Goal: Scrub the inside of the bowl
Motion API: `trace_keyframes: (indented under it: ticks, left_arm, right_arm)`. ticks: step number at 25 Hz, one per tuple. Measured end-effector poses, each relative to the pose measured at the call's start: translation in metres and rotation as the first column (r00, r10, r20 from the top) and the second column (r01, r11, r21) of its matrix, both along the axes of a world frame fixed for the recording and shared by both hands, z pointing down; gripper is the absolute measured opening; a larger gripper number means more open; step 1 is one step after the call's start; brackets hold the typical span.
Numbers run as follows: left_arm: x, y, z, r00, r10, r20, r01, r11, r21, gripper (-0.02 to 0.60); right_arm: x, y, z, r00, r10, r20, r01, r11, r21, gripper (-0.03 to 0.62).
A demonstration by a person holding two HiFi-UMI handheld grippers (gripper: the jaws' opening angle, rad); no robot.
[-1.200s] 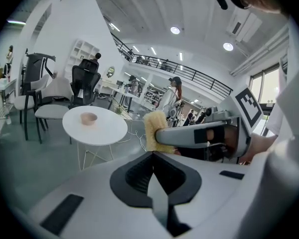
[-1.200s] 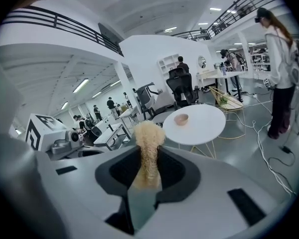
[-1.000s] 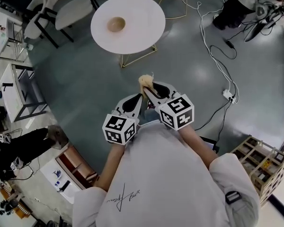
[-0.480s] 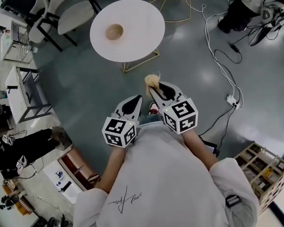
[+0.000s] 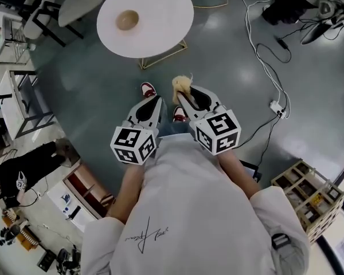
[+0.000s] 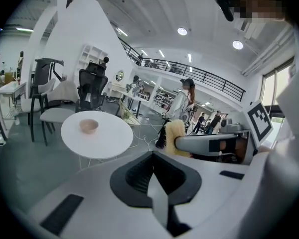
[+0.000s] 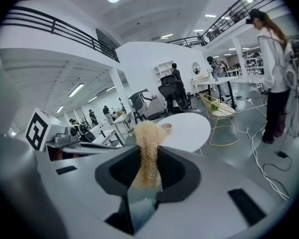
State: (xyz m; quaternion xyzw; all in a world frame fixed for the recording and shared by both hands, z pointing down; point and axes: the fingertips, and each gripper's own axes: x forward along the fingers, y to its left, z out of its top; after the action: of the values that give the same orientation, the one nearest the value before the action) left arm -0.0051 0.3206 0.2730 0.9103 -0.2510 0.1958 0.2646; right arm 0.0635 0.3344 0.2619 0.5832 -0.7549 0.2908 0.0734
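A small tan bowl stands on the round white table some way ahead of me on the floor. It shows again as the bowl in the left gripper view. In the right gripper view the bowl is partly hidden. My right gripper is shut on a tan fibrous scrubber, which sticks out past the jaws as the scrubber. My left gripper is shut and holds nothing; its jaws meet. Both grippers hang close in front of my chest, short of the table.
White chairs stand at the table's far left. Cables and a power strip lie on the grey floor at right. A wooden crate sits at lower right, shelving at left. Other people stand in the hall.
The table and bowl have slid up and left in the head view. Red-and-white shoes have come into sight under the grippers. Both grippers keep the same pose and grip.
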Motion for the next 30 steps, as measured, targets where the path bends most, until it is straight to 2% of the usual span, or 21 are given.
trace_keyframes:
  ticks: [12,19,24,30]
  left_arm:
    - [0.001,-0.042,-0.006,1.0,-0.016,-0.012,0.016,1.0,-0.001,0.006]
    - [-0.003,-0.077,-0.005,0.999,-0.033,-0.026,0.032,0.999,-0.028,0.006]
    - [-0.008,-0.1,-0.004,0.999,-0.027,-0.034,0.025,0.999,-0.041,0.006]
    - [-0.021,-0.137,-0.005,0.998,-0.034,-0.047,0.032,0.998,-0.05,0.006]
  right_arm:
    - [-0.008,-0.04,0.002,0.997,-0.073,-0.009,0.072,0.997,-0.011,0.114]
    - [-0.012,-0.075,0.003,0.996,-0.089,-0.007,0.089,0.996,-0.021,0.114]
    - [-0.026,-0.1,0.005,0.99,-0.129,-0.06,0.127,0.992,-0.025,0.114]
    - [-0.043,-0.133,0.007,0.985,-0.158,-0.065,0.156,0.987,-0.037,0.114]
